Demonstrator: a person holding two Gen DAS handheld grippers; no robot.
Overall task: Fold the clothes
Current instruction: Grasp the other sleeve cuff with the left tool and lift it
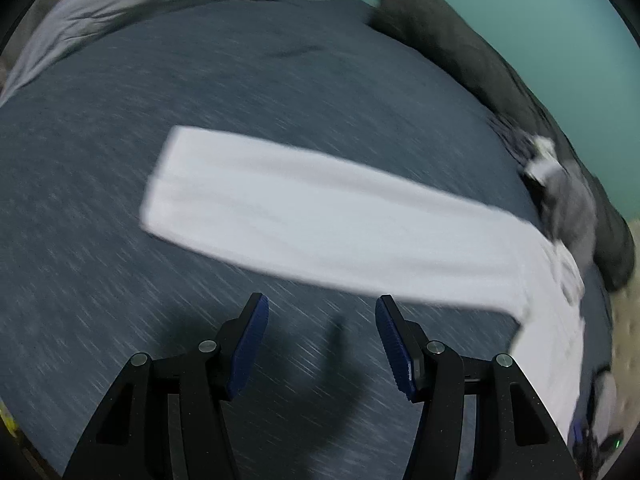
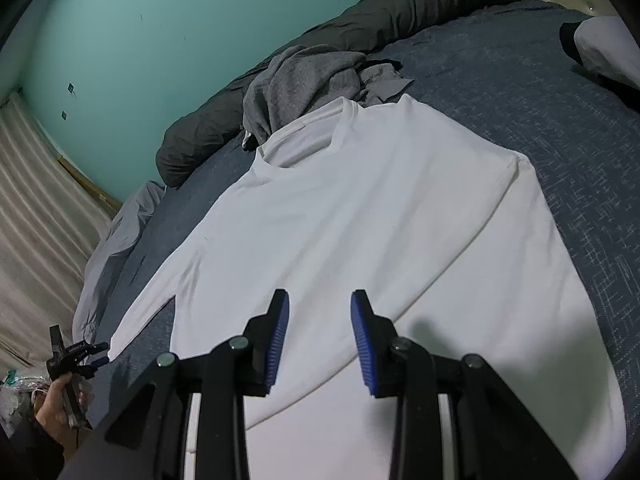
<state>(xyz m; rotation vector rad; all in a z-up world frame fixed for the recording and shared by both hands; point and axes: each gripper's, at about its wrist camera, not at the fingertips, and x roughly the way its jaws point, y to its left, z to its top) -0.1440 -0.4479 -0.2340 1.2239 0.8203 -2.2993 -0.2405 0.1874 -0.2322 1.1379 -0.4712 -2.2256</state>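
A white long-sleeved shirt lies flat on the blue bedspread, collar at the far end. One sleeve is folded across its body. Its other sleeve stretches straight out over the bedspread in the blurred left wrist view. My left gripper hangs open above bare bedspread just short of that sleeve, with nothing between its fingers. In the right wrist view the left gripper appears at the lower left, held by a hand near the sleeve's cuff. My right gripper is open over the shirt's lower body, holding nothing.
A crumpled grey garment lies at the shirt's collar, backed by a dark rolled duvet along the teal wall. A white-and-black item sits at the far right. A light grey sheet hangs off the bed's left edge by a curtain.
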